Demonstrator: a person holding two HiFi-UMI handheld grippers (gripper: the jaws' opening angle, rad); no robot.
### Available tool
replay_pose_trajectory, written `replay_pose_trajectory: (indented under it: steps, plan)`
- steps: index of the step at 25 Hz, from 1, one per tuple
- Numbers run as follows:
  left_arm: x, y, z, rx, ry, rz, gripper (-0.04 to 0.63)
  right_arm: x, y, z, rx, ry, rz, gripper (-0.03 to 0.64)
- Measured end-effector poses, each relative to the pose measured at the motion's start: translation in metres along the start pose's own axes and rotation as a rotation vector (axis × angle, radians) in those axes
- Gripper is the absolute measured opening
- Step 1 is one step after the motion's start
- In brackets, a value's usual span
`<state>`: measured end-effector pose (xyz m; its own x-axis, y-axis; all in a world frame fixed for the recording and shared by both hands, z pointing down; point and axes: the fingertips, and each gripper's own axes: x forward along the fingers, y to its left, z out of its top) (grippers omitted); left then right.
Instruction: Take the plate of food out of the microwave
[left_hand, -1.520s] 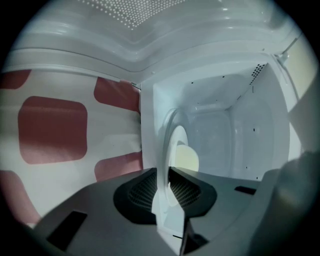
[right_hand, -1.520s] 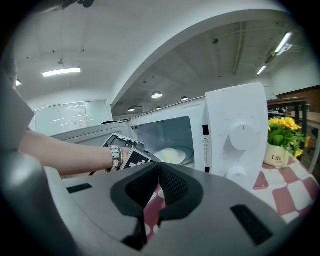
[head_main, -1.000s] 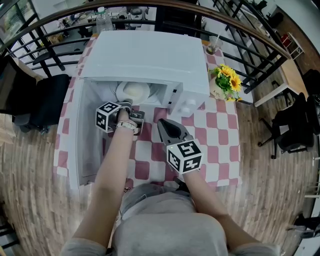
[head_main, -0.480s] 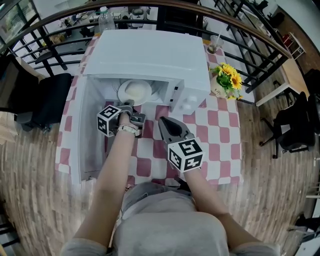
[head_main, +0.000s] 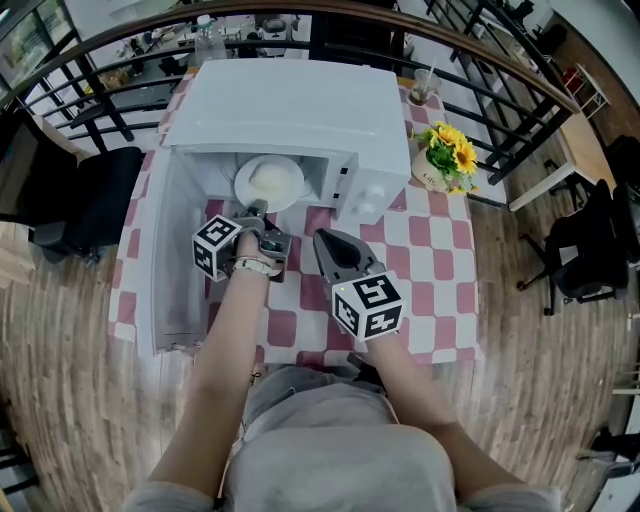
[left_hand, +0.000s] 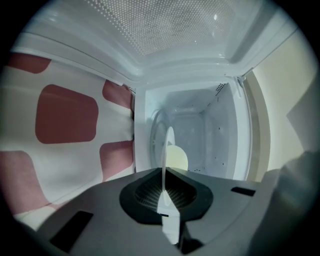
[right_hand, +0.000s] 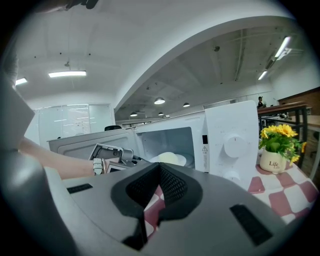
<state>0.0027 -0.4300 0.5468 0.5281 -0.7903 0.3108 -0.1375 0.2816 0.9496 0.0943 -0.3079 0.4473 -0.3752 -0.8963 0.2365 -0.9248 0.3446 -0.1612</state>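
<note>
White plate (head_main: 292, 192) rim, pinched in the left gripper's (left_hand: 163, 192) fingers, shows only in its own view; the right gripper's (head_main: 322, 240) fingers are pressed together.

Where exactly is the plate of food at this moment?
In the head view, the plate sits at the mouth of the open microwave, left of its control panel, its near rim pinched by the left tongs.

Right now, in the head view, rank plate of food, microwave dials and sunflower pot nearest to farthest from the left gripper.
1. plate of food, held by the left gripper
2. microwave dials, to its right
3. sunflower pot, far right
</note>
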Motion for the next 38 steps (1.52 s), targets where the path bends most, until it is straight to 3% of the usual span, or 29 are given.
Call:
replay_pose_trajectory:
  steps: [13,23,38]
  plan:
    - [-0.049,-0.019,-0.027,0.060,-0.002,-0.094,0.012,-0.029,0.012,0.006,-0.004,-0.019,0.008,0.023]
    - [-0.084,-0.030,-0.043,0.058,-0.012,-0.123,0.014,-0.051,0.027,0.011,-0.025,-0.025,0.024,0.023]
    - [-0.124,-0.051,-0.071,0.068,-0.015,-0.174,0.014,-0.073,0.026,0.030,-0.045,-0.096,-0.035,0.023]
